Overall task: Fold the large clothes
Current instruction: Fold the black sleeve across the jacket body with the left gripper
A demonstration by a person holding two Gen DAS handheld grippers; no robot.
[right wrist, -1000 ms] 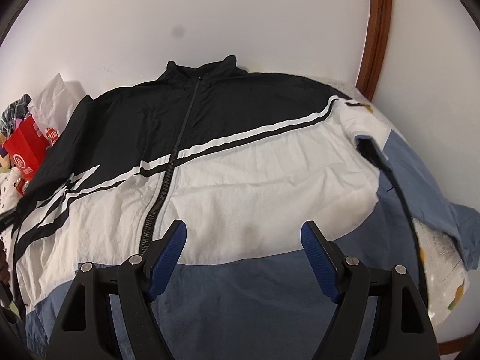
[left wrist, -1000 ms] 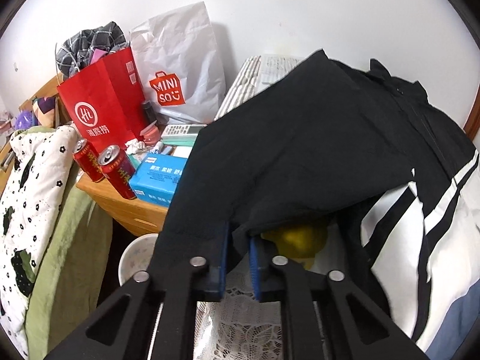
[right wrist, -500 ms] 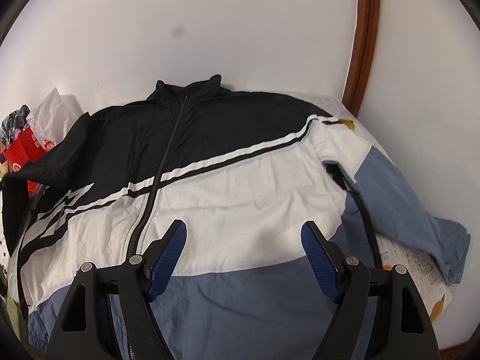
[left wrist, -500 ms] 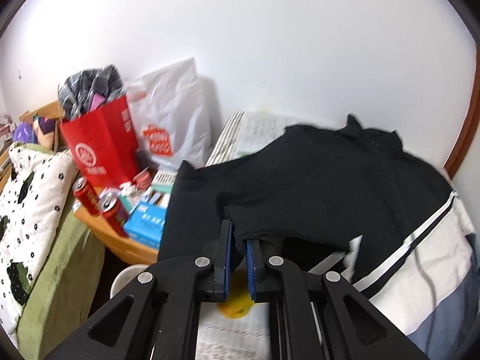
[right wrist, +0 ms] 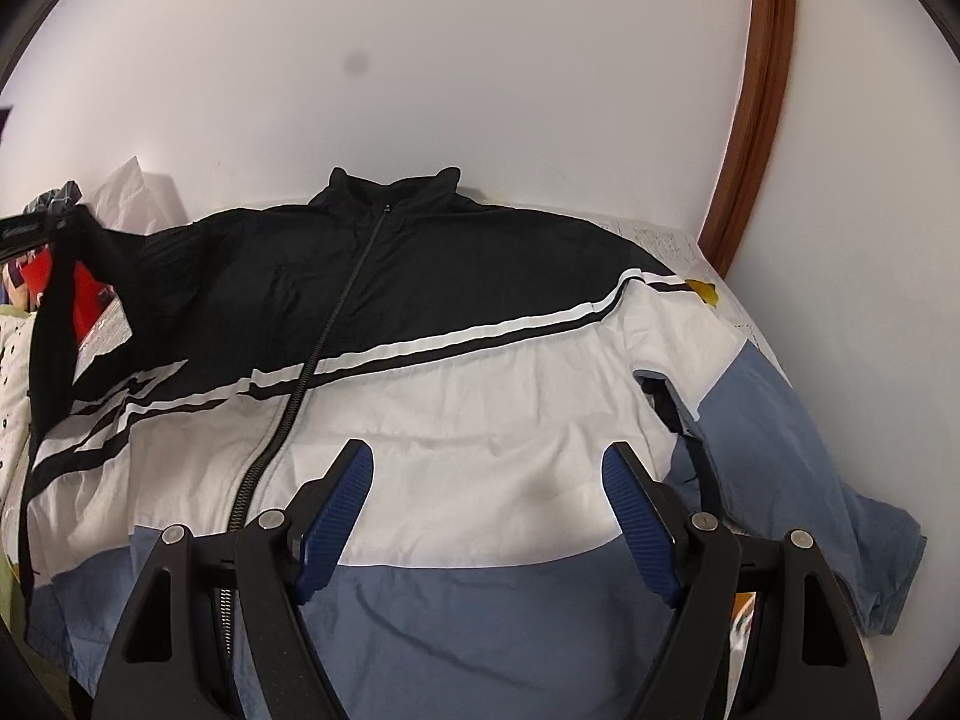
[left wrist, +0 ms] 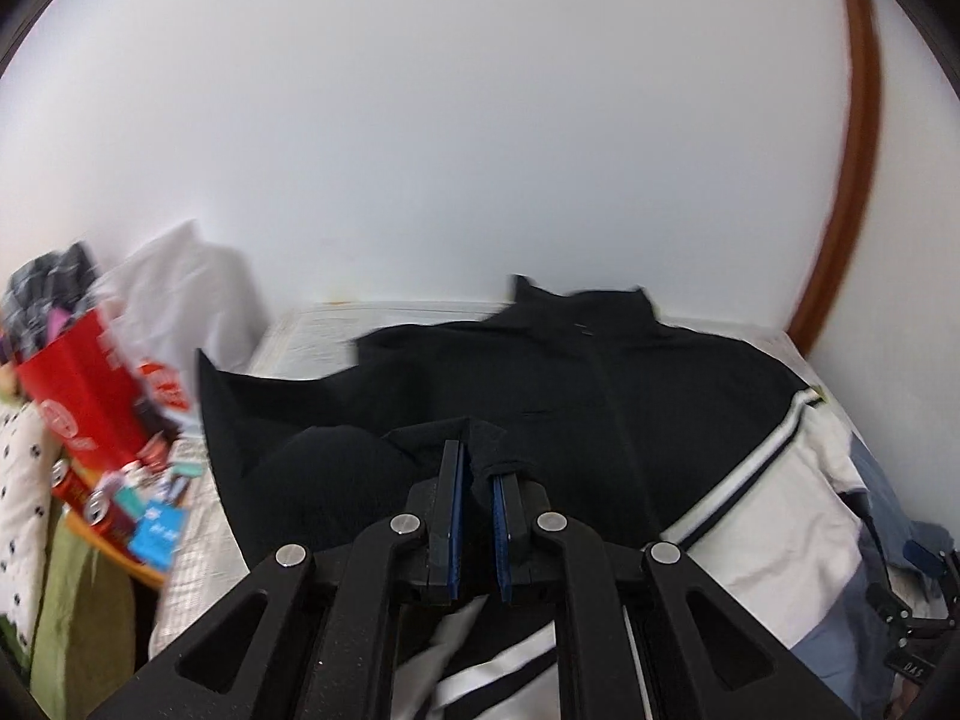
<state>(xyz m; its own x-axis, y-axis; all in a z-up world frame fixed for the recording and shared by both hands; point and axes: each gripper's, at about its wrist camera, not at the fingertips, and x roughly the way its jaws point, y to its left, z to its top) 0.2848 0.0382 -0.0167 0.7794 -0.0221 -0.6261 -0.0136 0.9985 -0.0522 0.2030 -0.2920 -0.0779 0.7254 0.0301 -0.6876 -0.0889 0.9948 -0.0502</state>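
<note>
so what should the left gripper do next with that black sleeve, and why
Probably carry the sleeve further across and lay it on the jacket chest before letting go. The left gripper is shut on the black cuff, lifted above the body, while the right gripper hangs open over the white panel, holding nothing.

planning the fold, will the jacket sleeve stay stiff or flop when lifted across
Likely floppy: the black sleeve sags in folds from the shut left gripper. Probably light, since the jacket looks thin and wrinkled. It may slide.
</note>
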